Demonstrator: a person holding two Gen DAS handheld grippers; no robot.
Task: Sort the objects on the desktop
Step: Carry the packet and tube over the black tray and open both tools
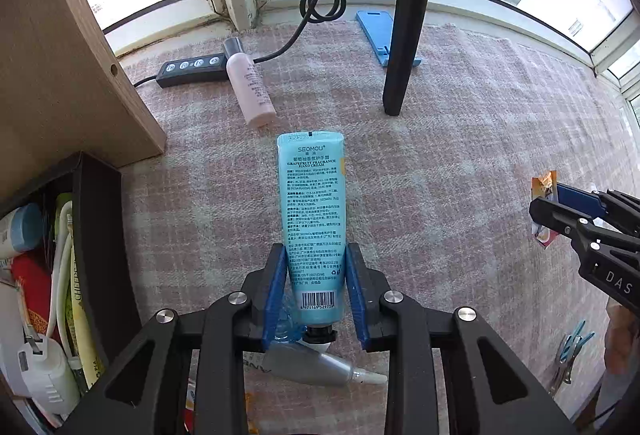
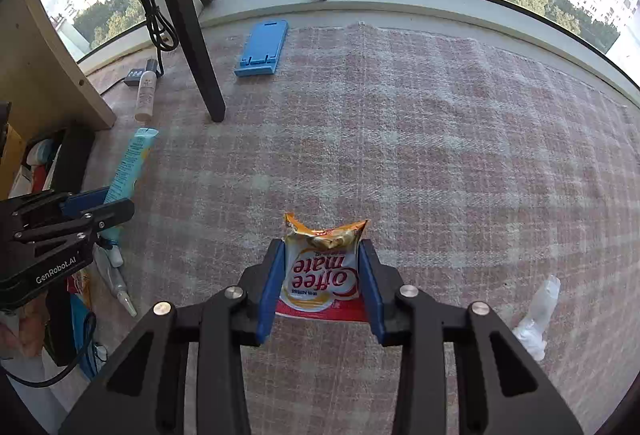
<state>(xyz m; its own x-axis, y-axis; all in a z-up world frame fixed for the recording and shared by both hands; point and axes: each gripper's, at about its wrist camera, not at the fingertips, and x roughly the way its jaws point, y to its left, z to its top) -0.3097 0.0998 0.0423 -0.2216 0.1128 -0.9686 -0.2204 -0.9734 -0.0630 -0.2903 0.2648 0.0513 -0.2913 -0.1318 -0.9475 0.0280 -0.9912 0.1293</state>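
Left wrist view showed the left hand-held gripper (image 1: 316,287) clenched on a blue hand cream tube (image 1: 312,211) at frame centre, long axis running up the frame, crimped end up, neck down near the camera. Only this view showed the black tray (image 1: 96,235) crammed with items at lower left. Right wrist view showed the right hand-held gripper (image 2: 322,287) grasping a Coffee mate sachet (image 2: 320,275), its print upside down, and a crumpled clear wrapper (image 2: 536,319) on the tabletop (image 2: 440,155) at lower right.
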